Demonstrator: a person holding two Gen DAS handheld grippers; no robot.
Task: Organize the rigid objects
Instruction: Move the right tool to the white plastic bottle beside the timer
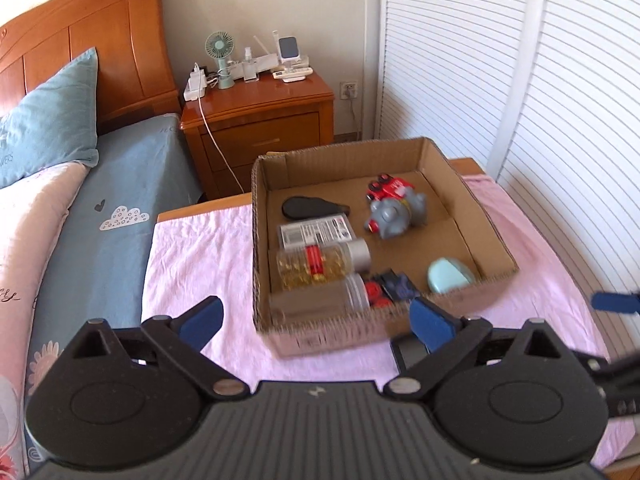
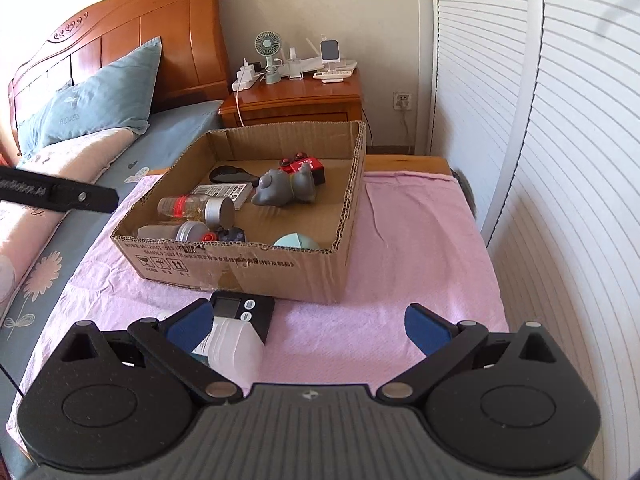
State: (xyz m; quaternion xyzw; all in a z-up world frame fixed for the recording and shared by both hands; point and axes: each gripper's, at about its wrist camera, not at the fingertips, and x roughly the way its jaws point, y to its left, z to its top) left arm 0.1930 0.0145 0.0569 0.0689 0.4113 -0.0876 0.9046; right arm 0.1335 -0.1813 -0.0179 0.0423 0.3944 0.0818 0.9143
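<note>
Left claw (image 1: pixel 318 320) spread wide, empty — cardboard box (image 1: pixel 472 280) just ahead of it, already holding bottles and toys. Right claw (image 2: pixel 310 326) also wide, empty. White bottle (image 2: pixel 234 346) and black timer (image 2: pixel 244 312) lie beside its left finger on the worktop (image 2: pixel 400 240). Bottle likely light, smooth, slippery — grip mid-body.

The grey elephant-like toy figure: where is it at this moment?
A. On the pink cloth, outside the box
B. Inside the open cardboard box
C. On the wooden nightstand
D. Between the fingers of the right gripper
B: the grey elephant-like toy figure lies on the floor of the open cardboard box, in front of a red toy car.
</note>
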